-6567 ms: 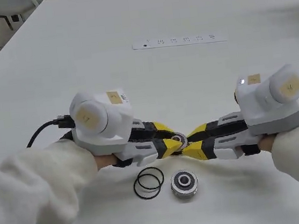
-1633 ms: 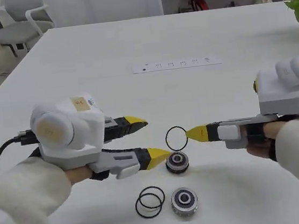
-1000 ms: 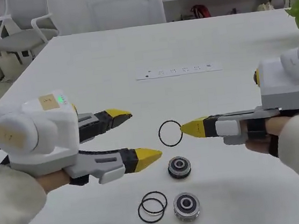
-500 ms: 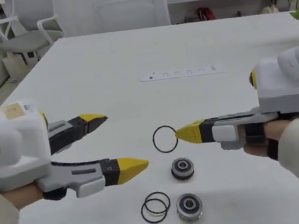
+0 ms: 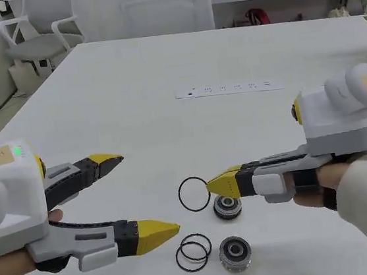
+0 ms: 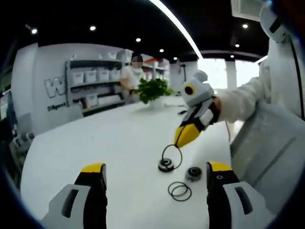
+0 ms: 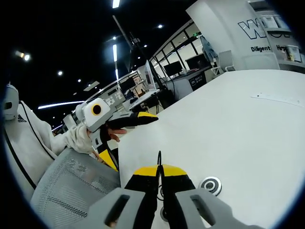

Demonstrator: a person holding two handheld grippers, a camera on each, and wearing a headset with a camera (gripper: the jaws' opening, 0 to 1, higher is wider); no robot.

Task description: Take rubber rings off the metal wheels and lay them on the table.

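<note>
Lowered since half a second ago, the right gripper (image 5: 219, 185) now carries its rubber ring (image 5: 194, 194) down beside the metal wheel (image 5: 227, 206), where before the ring hung clearly above it. Its yellow-tipped jaws are pressed together on the ring's edge, and the thin black loop hangs upright off the tips, over the white table (image 5: 150, 75); whether it touches the surface cannot be told. In the right gripper view the ring shows edge-on as a dark line rising between the closed tips

Six seconds earlier both grippers met over one wheel; they now stand well apart. The left gripper (image 5: 137, 196), whose lower tip lay against that wheel 1.6 seconds ago, has drawn back toward the person and holds nothing, its jaws spread wide

Unchanged on the table nearer the person are a second wheel (image 5: 235, 251) and, just beside it, two loose rings (image 5: 194, 252) that overlap and lie flat. A white power strip (image 5: 228, 88) lies farther up the table
</note>
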